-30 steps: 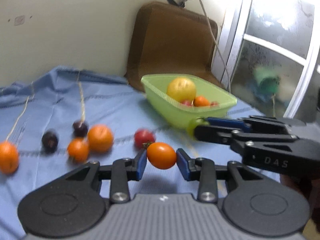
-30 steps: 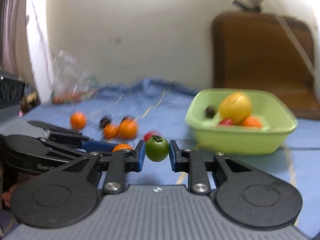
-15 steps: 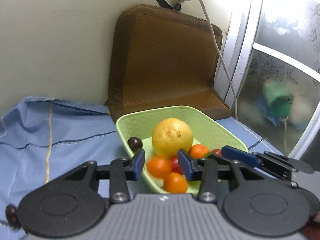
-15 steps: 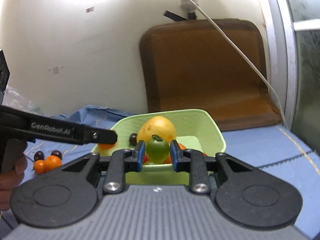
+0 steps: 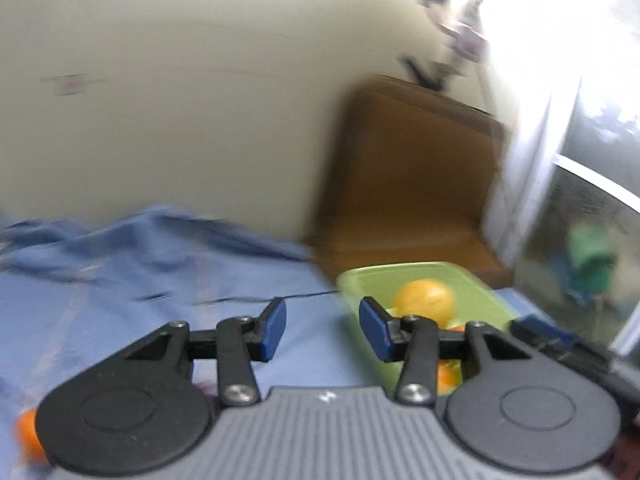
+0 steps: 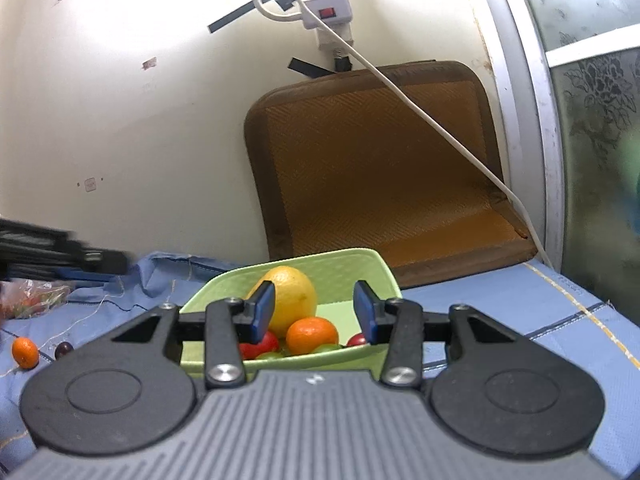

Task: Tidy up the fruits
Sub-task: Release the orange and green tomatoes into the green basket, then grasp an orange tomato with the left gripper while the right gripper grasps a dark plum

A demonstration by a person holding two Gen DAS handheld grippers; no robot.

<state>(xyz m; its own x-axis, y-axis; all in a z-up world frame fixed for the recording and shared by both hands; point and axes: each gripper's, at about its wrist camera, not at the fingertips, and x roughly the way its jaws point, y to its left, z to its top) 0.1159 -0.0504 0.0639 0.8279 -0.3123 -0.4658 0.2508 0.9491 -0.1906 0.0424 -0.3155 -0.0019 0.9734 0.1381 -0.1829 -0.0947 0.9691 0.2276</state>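
Note:
A light green basket (image 6: 344, 266) stands on the blue cloth and holds a large yellow citrus (image 6: 292, 294), an orange (image 6: 313, 334), red tomatoes (image 6: 260, 346) and green fruit (image 6: 326, 348). My right gripper (image 6: 314, 312) is open and empty just above the basket's near side. My left gripper (image 5: 322, 326) is open and empty over the blue cloth, just left of the basket (image 5: 472, 282), where the yellow citrus (image 5: 426, 302) shows. The left wrist view is blurred.
A small orange (image 6: 25, 353) and a dark plum (image 6: 64, 347) lie on the blue cloth (image 6: 520, 304) at the left. An orange (image 5: 28, 436) lies at the lower left of the left wrist view. A brown cushion (image 6: 380, 184) leans on the wall behind the basket.
Both grippers opened and dropped their fruit into the basket: the left its orange tomato, the right its green one. The left gripper has since swung left, away from the basket.

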